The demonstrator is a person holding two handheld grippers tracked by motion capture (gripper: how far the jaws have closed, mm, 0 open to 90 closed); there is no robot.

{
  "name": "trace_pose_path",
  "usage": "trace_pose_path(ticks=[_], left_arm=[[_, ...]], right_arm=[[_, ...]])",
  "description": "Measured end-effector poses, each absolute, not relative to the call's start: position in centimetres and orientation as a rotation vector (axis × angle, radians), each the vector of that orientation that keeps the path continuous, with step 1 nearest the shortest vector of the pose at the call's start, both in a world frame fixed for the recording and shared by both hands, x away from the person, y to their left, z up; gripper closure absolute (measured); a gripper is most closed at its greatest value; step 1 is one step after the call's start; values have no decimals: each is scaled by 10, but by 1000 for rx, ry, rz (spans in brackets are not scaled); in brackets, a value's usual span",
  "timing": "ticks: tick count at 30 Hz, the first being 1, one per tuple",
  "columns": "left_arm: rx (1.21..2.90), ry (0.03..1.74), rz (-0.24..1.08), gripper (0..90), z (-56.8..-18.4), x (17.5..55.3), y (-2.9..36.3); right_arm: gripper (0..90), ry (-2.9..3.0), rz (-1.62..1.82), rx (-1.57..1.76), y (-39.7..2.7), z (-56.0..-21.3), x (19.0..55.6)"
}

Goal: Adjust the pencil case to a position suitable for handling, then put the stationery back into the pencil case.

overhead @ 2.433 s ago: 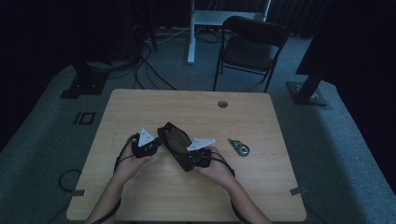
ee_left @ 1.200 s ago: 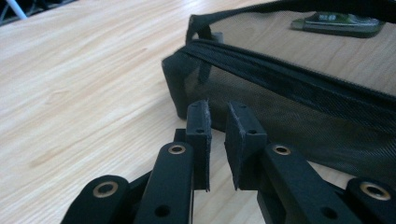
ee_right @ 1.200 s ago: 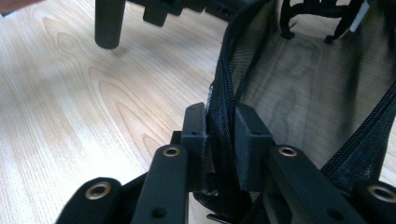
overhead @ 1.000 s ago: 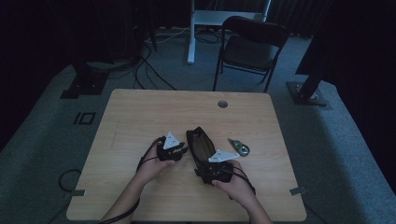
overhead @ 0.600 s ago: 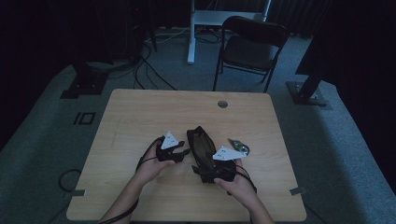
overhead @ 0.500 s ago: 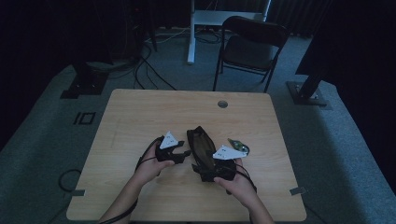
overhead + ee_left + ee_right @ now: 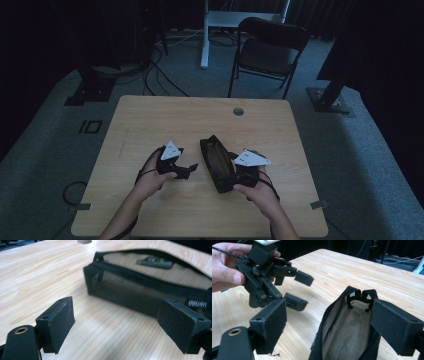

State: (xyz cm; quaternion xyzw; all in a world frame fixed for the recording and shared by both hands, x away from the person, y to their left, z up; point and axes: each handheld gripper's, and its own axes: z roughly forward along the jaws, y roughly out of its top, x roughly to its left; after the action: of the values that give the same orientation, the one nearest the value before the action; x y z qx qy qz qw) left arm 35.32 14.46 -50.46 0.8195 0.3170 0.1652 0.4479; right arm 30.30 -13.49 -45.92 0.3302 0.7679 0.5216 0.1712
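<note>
The jaws of the left gripper (image 7: 186, 169) were seen standing wide apart with nothing between them, having just been opening; bare wood showed in the gap. The jaws of the right gripper (image 7: 329, 327) were likewise spread, also just opened, and their pads were not pressed on anything, though the open mouth of the black mesh zip pouch (image 7: 217, 162) lay in the gap between them.

The pouch was set on the light wooden surface (image 7: 150, 125), its mouth gaping upward. From the left gripper's jaws the pouch lay just ahead and slightly to the right, apart from them, its long side wall turned toward them. Its long axis was judged to run away from the person, roughly crosswise to the left jaws' line of reach. The right gripper was held at the pouch's near end, on its right flank, and was judged the nearer of the two. A small green-and-silver object (image 7: 155, 262) was seen beyond the pouch, through the mesh.
</note>
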Motion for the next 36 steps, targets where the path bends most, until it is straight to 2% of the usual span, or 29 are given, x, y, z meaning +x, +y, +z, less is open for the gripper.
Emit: trace_pose_path(ticks=[5, 11, 18, 30, 36], left_arm=[[2049, 816, 445, 145, -505, 349, 157], [2053, 859, 409, 145, -506, 340, 180], [2111, 906, 427, 146, -515, 325, 207], [2001, 1067, 444, 146, -525, 310, 250], [2019, 1131, 464, 145, -530, 304, 268]], right_arm=[[135, 2177, 1482, 938, -142, -459, 306], [134, 2174, 1458, 952, -154, -461, 310], [134, 2146, 1430, 959, -165, -465, 315], [135, 2133, 1347, 977, -198, -478, 336], [141, 2149, 1287, 998, -219, -490, 350]])
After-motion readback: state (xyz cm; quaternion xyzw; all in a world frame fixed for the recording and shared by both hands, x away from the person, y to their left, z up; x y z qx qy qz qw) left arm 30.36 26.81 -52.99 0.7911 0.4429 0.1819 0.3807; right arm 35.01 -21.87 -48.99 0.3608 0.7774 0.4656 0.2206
